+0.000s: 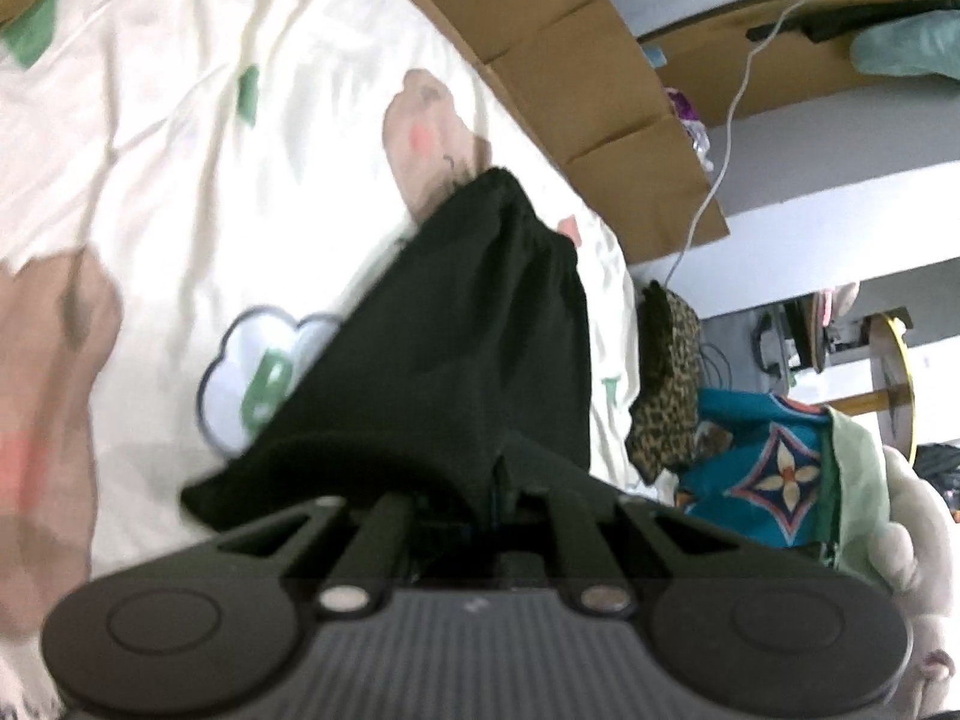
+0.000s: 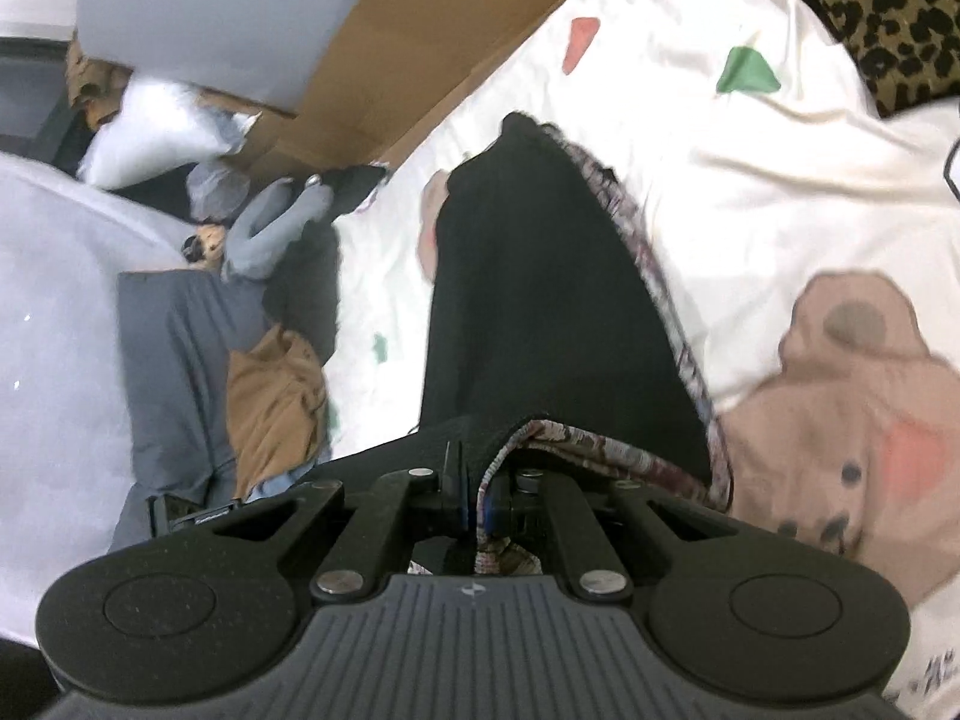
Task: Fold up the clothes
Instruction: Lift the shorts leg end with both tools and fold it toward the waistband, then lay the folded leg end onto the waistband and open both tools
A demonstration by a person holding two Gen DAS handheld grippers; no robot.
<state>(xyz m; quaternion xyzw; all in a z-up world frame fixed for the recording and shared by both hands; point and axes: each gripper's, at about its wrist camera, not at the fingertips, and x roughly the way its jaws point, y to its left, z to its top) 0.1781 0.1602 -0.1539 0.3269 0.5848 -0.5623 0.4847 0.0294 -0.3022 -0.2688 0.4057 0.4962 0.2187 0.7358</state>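
A black garment hangs from my left gripper, which is shut on its edge; the cloth drapes away over a white bedsheet with bear prints. In the right wrist view the same black garment, with a patterned grey-pink lining along its edge, is clamped in my right gripper, whose jaws are closed on the fabric. The garment stretches forward from both grippers above the sheet. The left fingertips are hidden under the cloth.
Brown cardboard lines the bed's far side. A leopard-print item and a teal patterned cloth lie at the bed's edge. Grey and tan clothes and a white pillow lie beside the bed.
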